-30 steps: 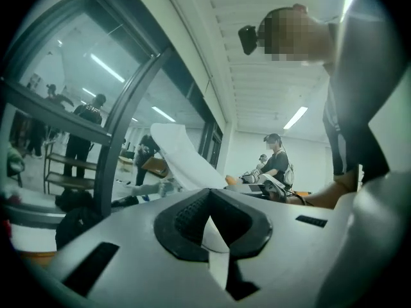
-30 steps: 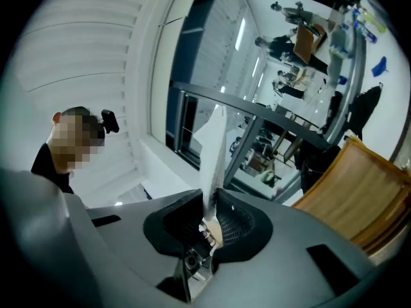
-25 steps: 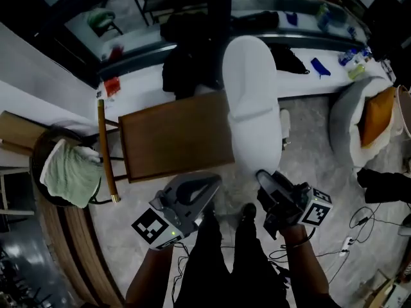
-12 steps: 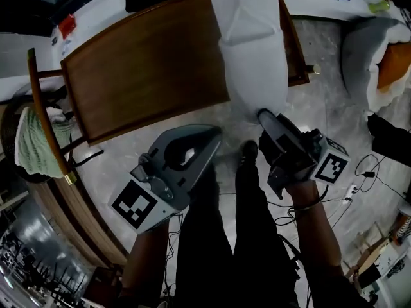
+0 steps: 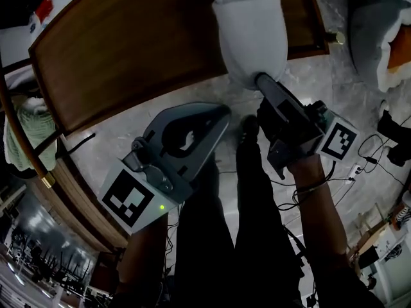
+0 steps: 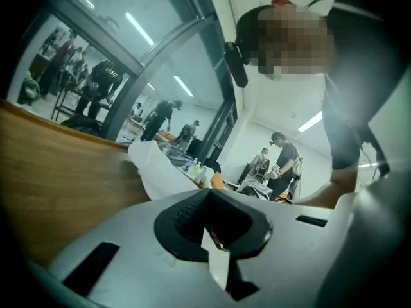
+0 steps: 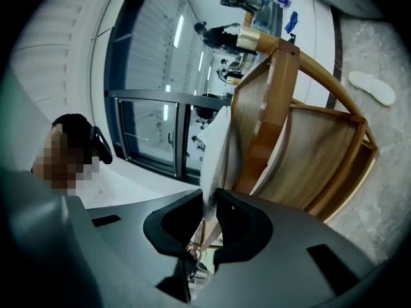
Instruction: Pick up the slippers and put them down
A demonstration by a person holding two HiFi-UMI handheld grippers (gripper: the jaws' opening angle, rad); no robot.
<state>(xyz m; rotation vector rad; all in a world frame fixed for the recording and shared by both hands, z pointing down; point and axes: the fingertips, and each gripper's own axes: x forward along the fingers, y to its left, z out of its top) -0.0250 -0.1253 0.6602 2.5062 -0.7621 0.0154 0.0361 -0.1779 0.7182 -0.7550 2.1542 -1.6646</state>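
A large white slipper (image 5: 250, 24) hangs over the right side of a wooden chair seat (image 5: 128, 50). My right gripper (image 5: 262, 79) is shut on its near end. In the right gripper view the slipper's thin white edge (image 7: 215, 146) rises from between the black pads of the right gripper (image 7: 210, 201). A second white slipper (image 7: 372, 87) lies on the stone floor beyond the chair. My left gripper (image 5: 221, 111) hovers beside the right one, above the floor in front of the seat. In its own view the left gripper (image 6: 209, 197) has its pads together with nothing held.
The person's black-trousered legs (image 5: 212, 236) and a dark shoe (image 5: 249, 126) stand just below the grippers. A green cloth (image 5: 19, 140) lies on a stool at the left. A grey cushion with an orange inside (image 5: 379, 37) sits at the right, with cables (image 5: 372, 153) on the floor nearby.
Both grippers have sunk toward the floor, and the wooden seat now looms larger. The right gripper keeps its hold on the white slipper.
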